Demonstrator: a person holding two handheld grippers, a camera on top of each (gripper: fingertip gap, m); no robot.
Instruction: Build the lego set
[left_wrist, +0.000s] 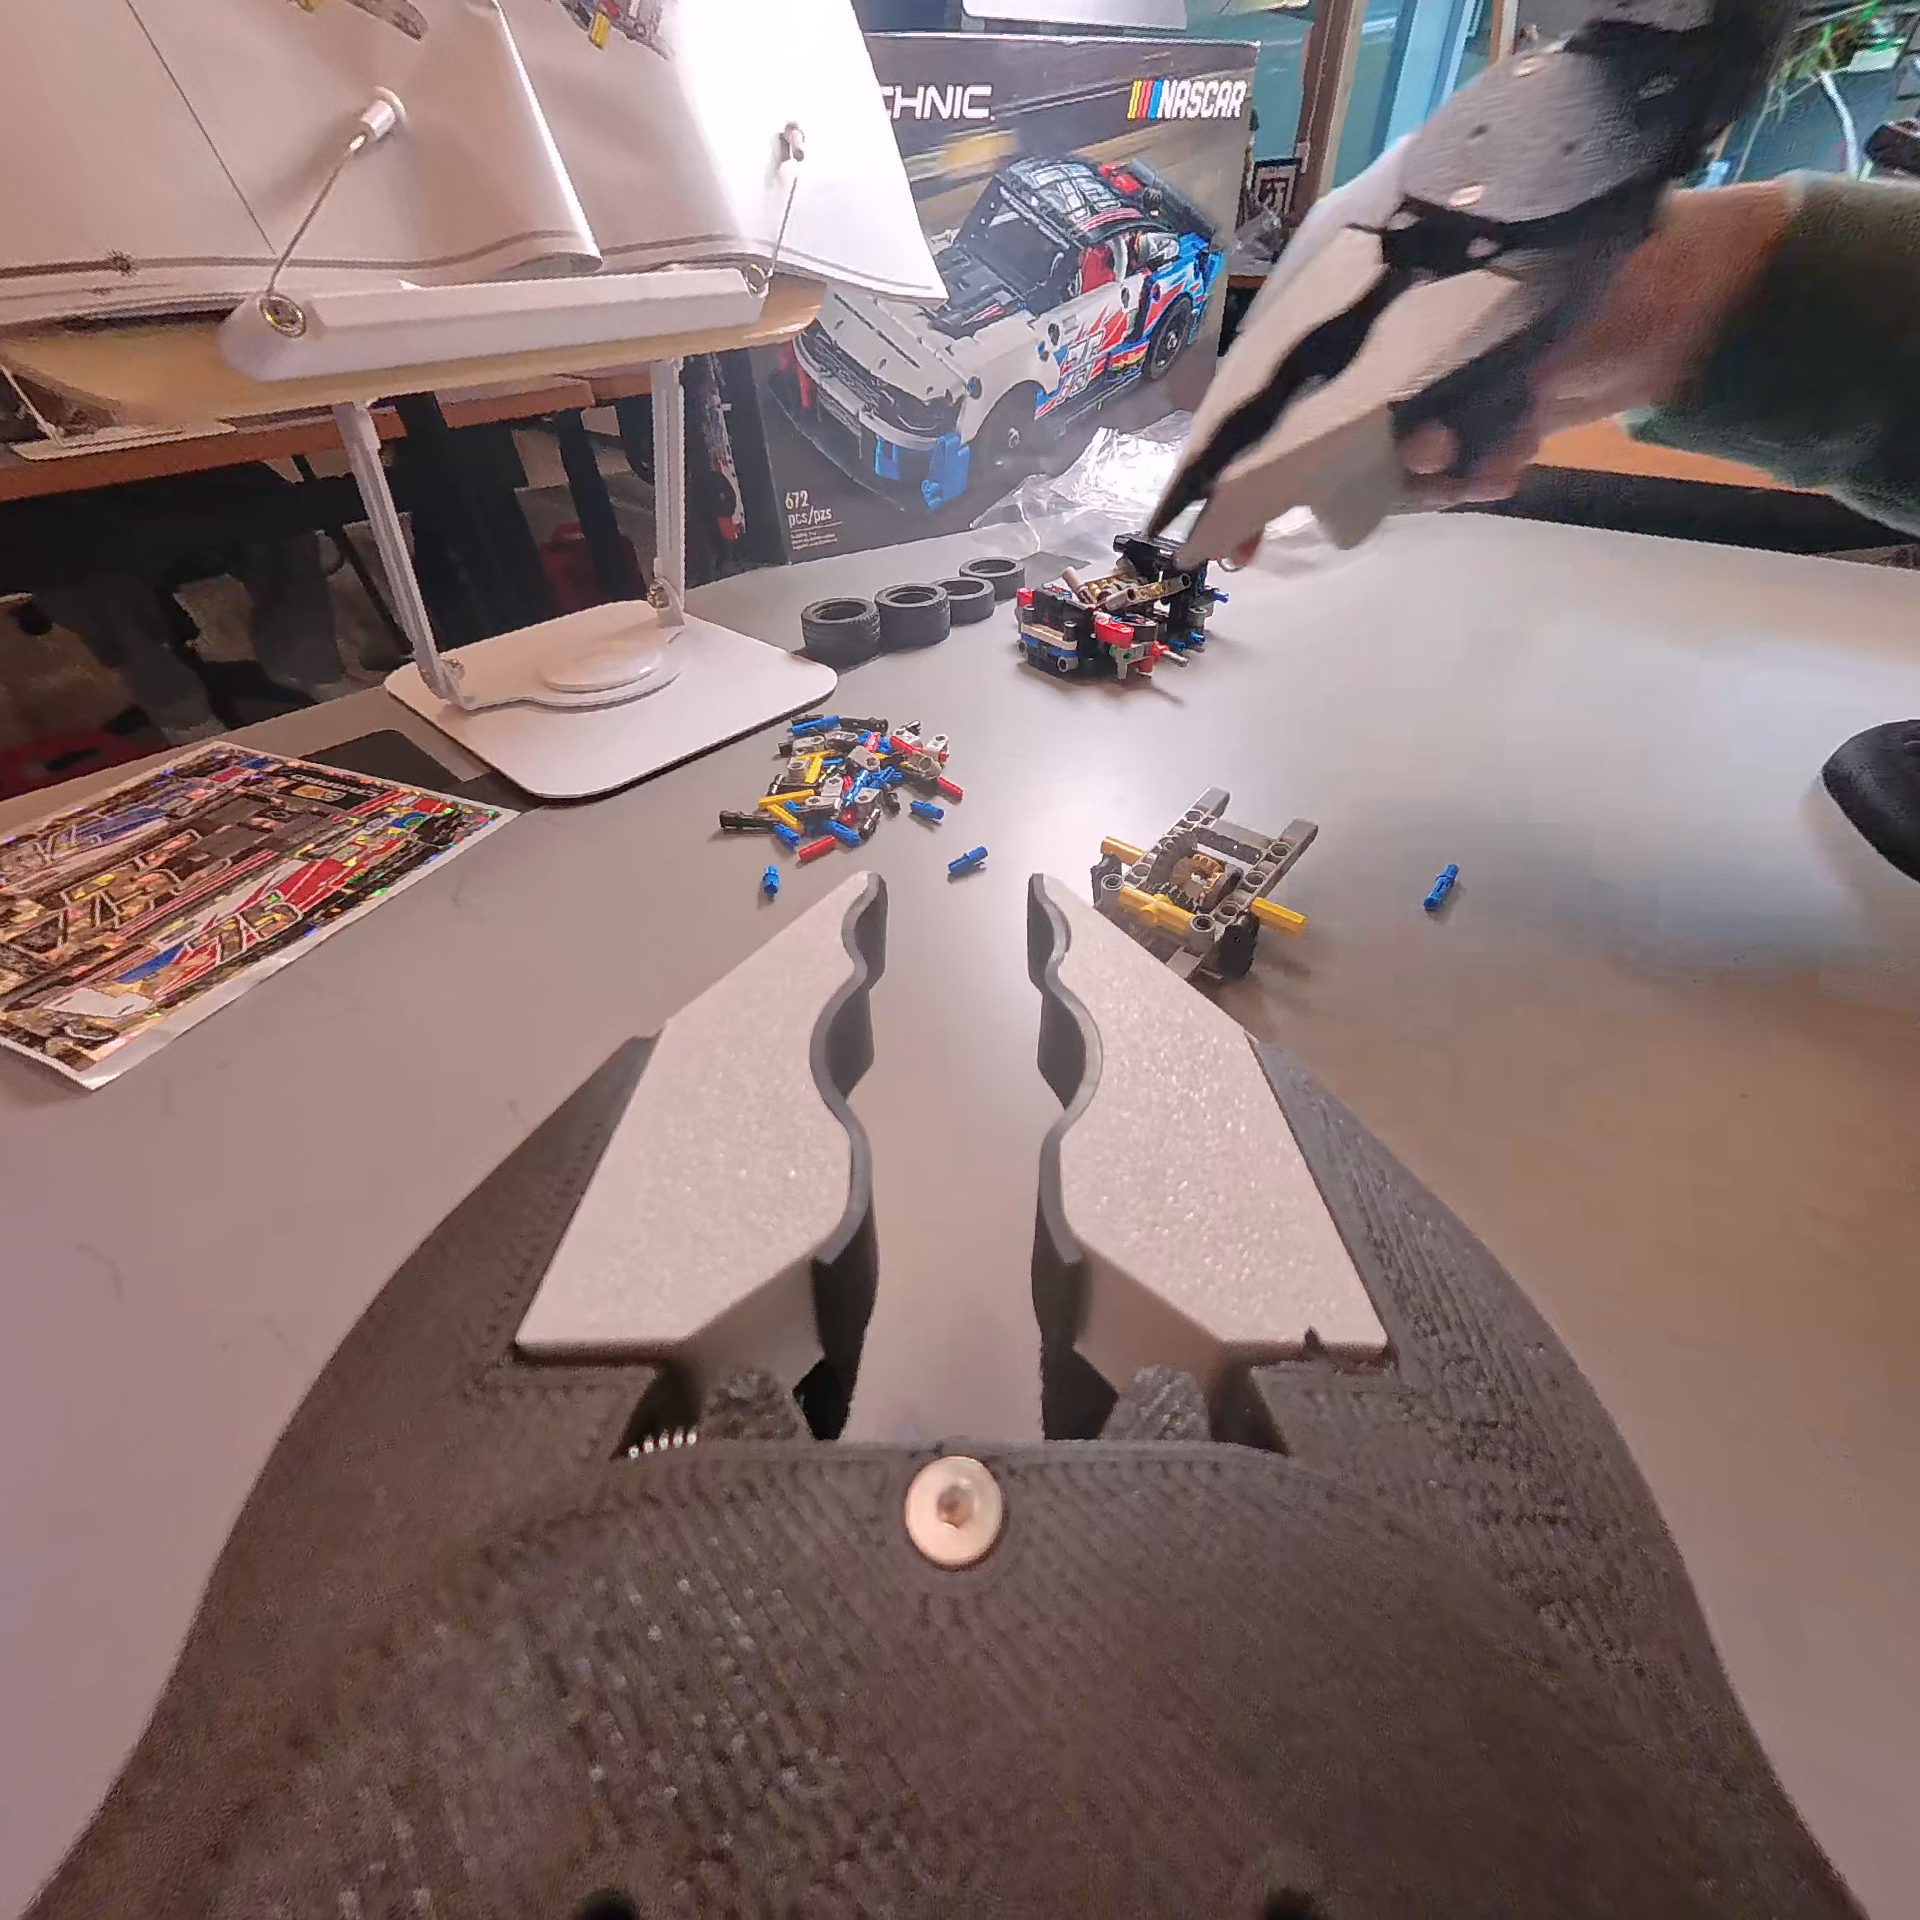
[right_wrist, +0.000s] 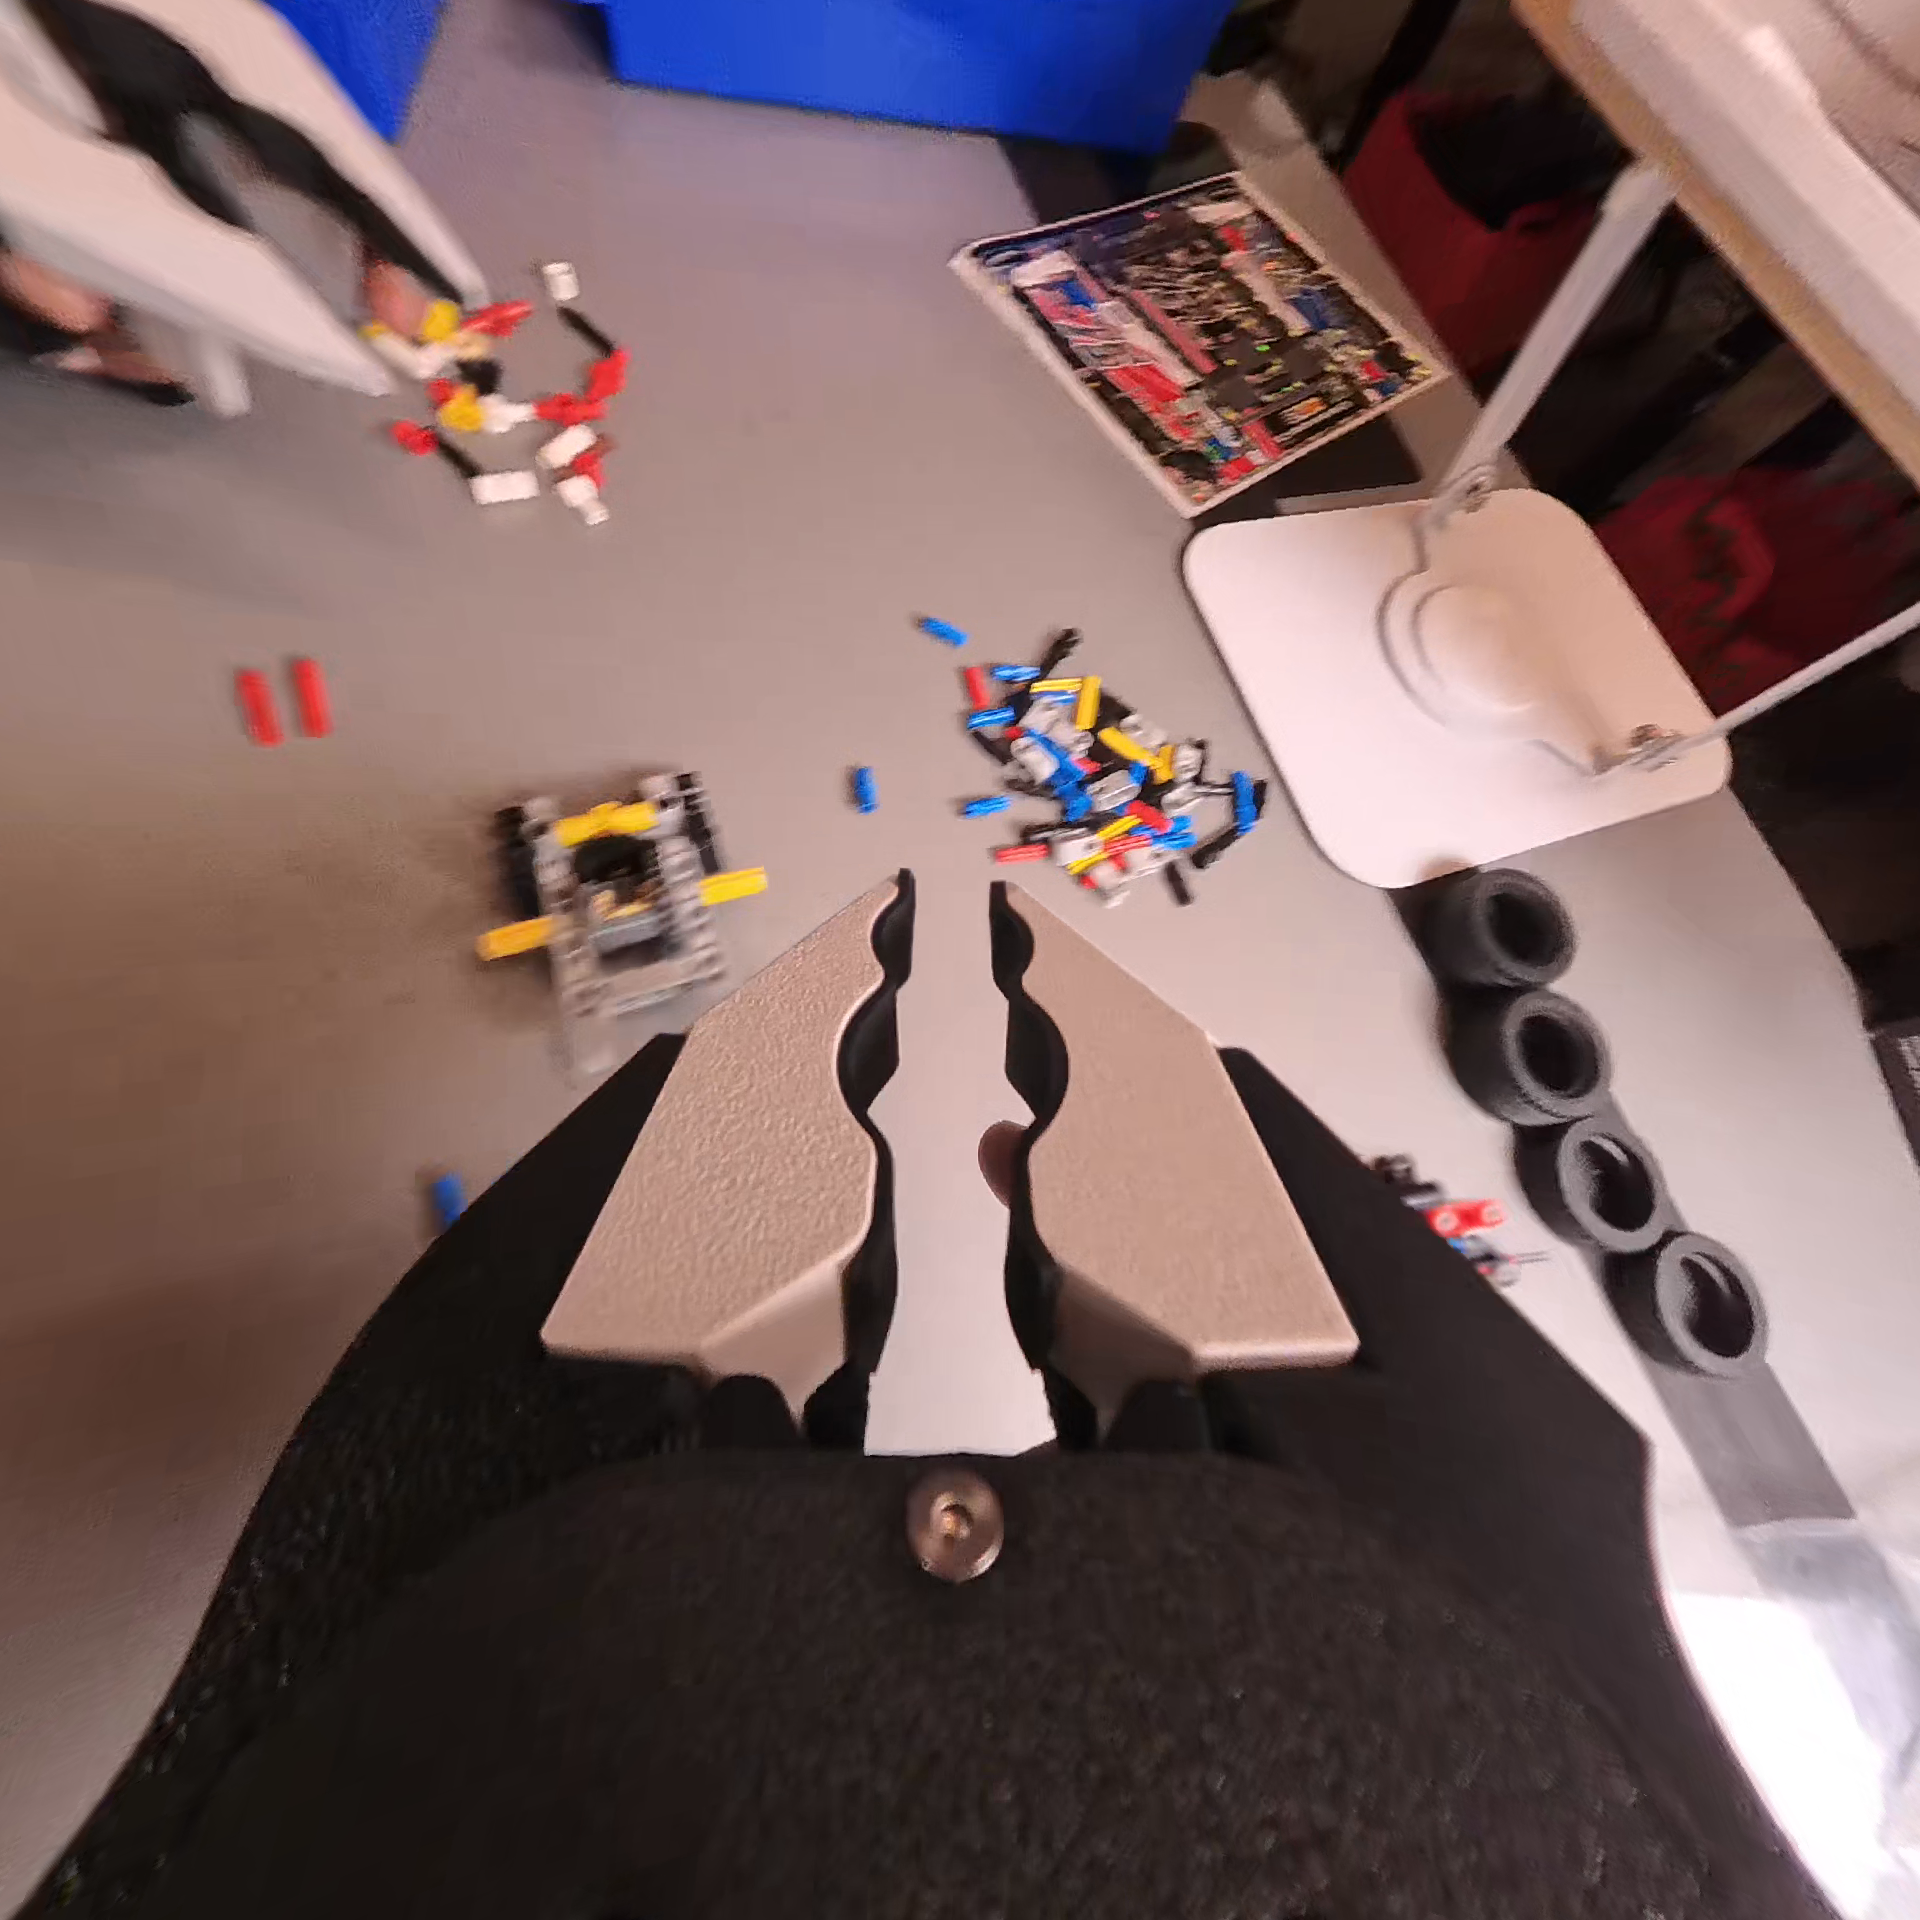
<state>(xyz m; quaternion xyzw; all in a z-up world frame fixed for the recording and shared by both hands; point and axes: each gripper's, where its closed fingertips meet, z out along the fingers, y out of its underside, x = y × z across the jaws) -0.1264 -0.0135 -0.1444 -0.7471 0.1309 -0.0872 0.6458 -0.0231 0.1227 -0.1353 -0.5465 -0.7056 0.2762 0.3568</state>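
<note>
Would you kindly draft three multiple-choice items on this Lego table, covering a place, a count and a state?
1. Where do the black rubber tyres stand?
A. Beside the white stand base
B. On the glossy sticker sheet
C. Inside the box

2. How many tyres?
A. Two
B. Four
C. Six

3. How are the left tongs?
A. Open, empty
B. Shut on a pin
C. Holding a tyre

Answers: 1 A, their row ends at the base; 2 B, four in a row; 3 A, bare table shows between the fingers.

Hobby workroom; grey table (left_wrist: 1455, 727); blue bins (right_wrist: 914, 52)
</note>
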